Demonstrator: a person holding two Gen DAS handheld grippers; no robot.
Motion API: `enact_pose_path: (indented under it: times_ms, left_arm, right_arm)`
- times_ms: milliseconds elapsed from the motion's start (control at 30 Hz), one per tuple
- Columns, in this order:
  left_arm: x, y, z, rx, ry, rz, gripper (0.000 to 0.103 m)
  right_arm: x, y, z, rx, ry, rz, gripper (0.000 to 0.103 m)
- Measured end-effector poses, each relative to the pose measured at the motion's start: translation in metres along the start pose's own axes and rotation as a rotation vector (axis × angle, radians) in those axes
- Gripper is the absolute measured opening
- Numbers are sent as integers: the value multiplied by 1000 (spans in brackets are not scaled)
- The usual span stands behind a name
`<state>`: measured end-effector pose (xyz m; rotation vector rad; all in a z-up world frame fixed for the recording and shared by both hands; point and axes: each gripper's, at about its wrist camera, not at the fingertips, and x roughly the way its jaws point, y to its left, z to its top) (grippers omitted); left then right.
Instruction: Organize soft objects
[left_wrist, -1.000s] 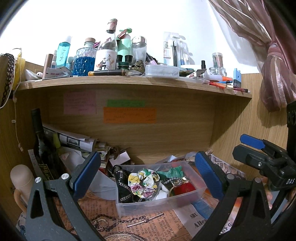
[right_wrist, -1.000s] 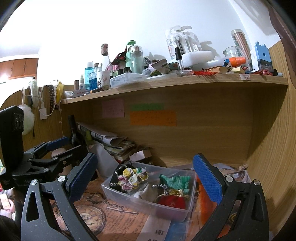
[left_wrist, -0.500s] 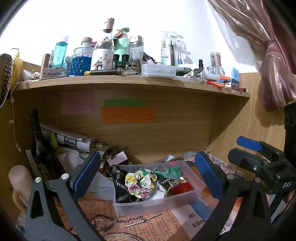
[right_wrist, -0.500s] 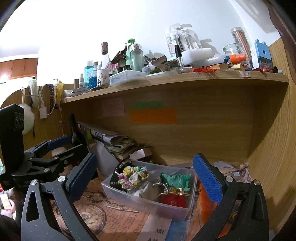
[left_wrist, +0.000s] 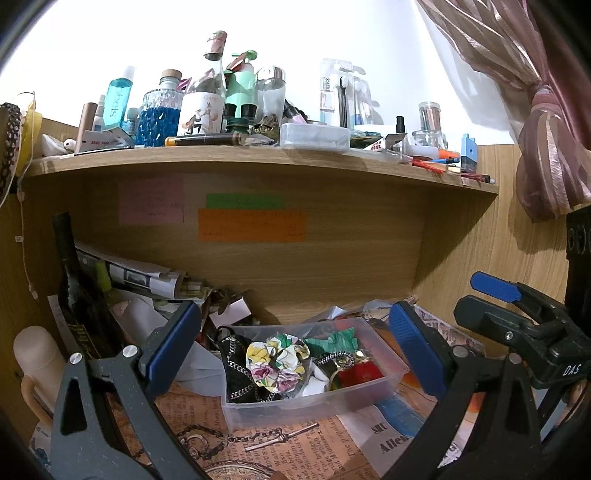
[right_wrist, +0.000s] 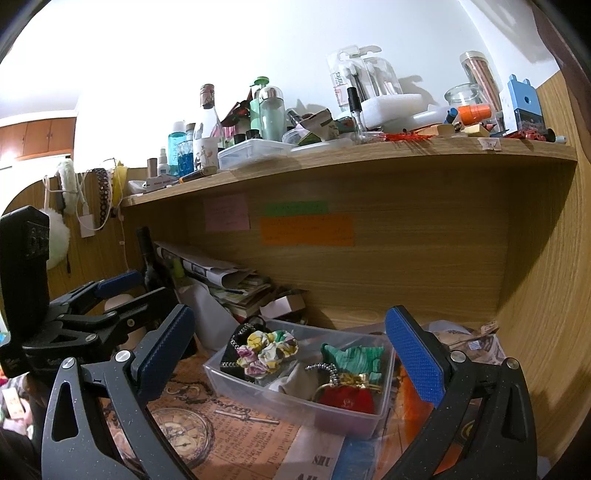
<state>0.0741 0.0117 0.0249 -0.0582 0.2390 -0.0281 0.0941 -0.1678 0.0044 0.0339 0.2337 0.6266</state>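
A clear plastic bin stands on the newspaper-covered desk under the shelf. It holds a floral scrunchie, a green scrunchie, a red pouch and a black chain bag. My left gripper is open and empty, a short way in front of the bin. My right gripper is open and empty, in front of the bin too. Each gripper shows in the other's view, the right and the left.
A dark bottle and rolled papers stand at the back left. The wooden shelf above is crowded with bottles and jars. A chain with a key lies before the bin. A side panel closes the right.
Both grippers have drifted slightly downward and back; the bin and shelf sit a little higher in the views. Nothing was taken hold of or let go.
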Motion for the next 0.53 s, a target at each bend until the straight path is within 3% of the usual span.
enact_pose_path:
  times_ms: [533]
  left_arm:
    - [3, 5, -4, -8, 9, -11, 103]
  right_arm:
    - [5, -5, -4, 11, 18, 7, 103]
